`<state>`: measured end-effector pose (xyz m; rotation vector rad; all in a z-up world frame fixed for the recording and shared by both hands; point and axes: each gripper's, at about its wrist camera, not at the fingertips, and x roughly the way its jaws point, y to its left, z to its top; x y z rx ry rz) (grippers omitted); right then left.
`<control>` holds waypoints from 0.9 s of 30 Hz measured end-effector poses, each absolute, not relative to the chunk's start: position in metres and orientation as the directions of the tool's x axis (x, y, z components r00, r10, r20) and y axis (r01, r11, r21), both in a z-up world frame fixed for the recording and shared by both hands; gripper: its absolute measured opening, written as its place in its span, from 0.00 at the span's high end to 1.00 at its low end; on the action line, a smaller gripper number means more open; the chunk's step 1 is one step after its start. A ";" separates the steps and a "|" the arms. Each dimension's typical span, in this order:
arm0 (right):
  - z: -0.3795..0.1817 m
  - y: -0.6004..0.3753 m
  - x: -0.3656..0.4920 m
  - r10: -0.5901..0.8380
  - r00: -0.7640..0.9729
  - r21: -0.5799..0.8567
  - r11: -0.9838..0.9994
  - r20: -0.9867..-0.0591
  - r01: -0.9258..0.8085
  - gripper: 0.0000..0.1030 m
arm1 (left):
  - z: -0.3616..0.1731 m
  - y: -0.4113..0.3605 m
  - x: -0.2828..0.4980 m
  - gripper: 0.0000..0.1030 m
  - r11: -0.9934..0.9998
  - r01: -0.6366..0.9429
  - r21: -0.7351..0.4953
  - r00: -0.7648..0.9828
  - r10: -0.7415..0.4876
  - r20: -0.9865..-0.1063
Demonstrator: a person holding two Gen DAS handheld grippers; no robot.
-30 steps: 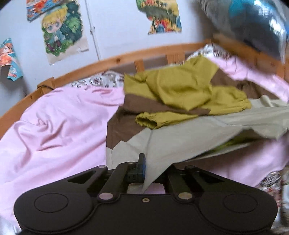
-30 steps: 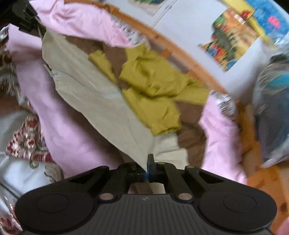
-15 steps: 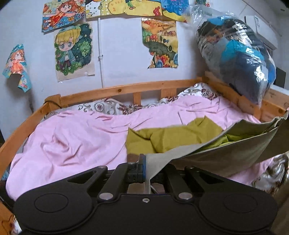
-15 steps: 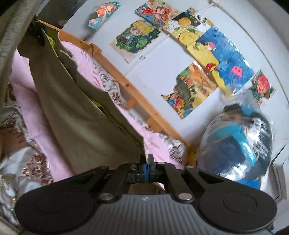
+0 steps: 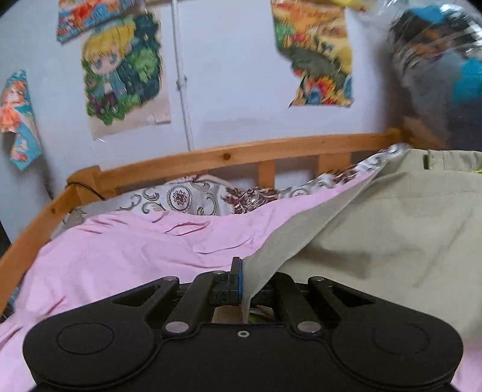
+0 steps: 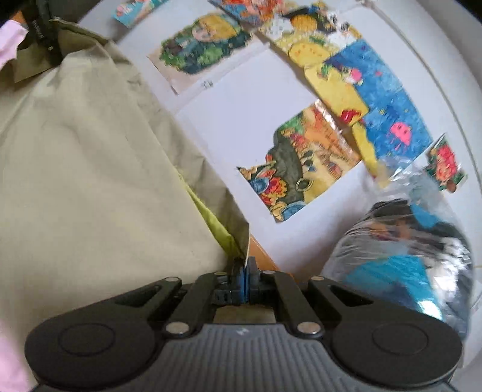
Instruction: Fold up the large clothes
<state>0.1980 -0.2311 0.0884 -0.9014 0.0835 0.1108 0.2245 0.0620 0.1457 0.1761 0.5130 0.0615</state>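
Note:
A large khaki garment is lifted off the pink bed sheet and stretched between both grippers. My left gripper is shut on one edge of it; the cloth fans out to the right. My right gripper is shut on another edge; the garment fills the left of that view, with a yellow-green lining showing at the fold. The other gripper shows dark at the top left of the right wrist view, on the far edge of the cloth.
A wooden bed rail runs behind the sheet, with patterned pillows against it. Posters hang on the wall. A clear plastic bag of clothes sits at the right end of the bed.
Both grippers have raised the khaki garment higher. It now hides the yellow-green and brown cloth seen earlier on the bed. Both views tilted up toward the wall.

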 end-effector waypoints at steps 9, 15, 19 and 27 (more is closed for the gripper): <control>0.003 -0.235 0.349 0.007 0.972 -0.754 0.629 -0.236 -0.188 0.99 | 0.066 0.071 0.361 0.99 0.972 0.025 0.235 0.815 0.117 -0.568; -0.061 -0.235 0.395 -0.006 0.968 -0.770 0.606 -0.253 -0.197 0.91 | 0.010 0.080 0.410 0.99 0.976 0.013 0.217 0.746 0.135 -0.652; -0.082 -0.239 0.406 -0.029 0.977 -0.792 0.591 -0.210 -0.153 0.55 | -0.006 0.090 0.418 0.89 0.987 0.003 0.161 0.714 0.111 -0.691; -0.011 -0.288 0.371 -0.058 0.989 -0.666 0.745 -0.135 -0.047 0.01 | 0.035 0.124 0.382 0.17 0.997 -0.074 -0.004 0.778 0.056 -0.625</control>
